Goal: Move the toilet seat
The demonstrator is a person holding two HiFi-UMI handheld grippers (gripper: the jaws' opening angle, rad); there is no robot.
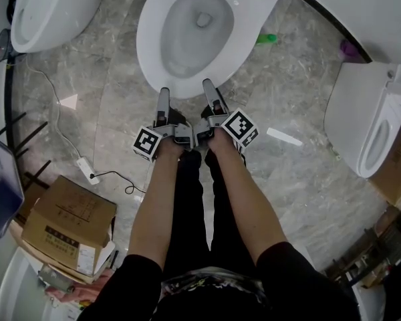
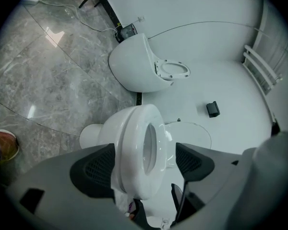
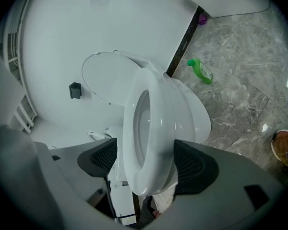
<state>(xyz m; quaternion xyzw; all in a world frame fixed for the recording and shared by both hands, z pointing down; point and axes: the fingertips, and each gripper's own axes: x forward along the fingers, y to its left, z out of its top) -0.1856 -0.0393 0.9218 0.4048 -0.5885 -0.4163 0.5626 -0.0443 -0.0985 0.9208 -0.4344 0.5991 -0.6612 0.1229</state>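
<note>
A white toilet stands ahead of me with its seat (image 1: 149, 45) lying flat on the bowl and the lid (image 3: 108, 80) tipped up at the back. Both grippers reach to the seat's front edge, side by side. The left gripper (image 1: 163, 99) straddles the front rim (image 2: 141, 152): one pad (image 2: 93, 169) lies against the bowl's side, and the other pad (image 2: 194, 161) stands off the seat with a gap. The right gripper (image 1: 210, 89) straddles the rim (image 3: 149, 152) likewise: the outer pad (image 3: 194, 164) is at the bowl, the inner pad (image 3: 100, 158) is apart from the seat.
Another toilet (image 1: 47, 12) stands at the far left and a third (image 1: 364, 122) at the right. A green bottle (image 1: 267, 39) lies on the marble floor beside the bowl. A cardboard box (image 1: 67, 223) and a power strip with its cable (image 1: 85, 169) sit at my left.
</note>
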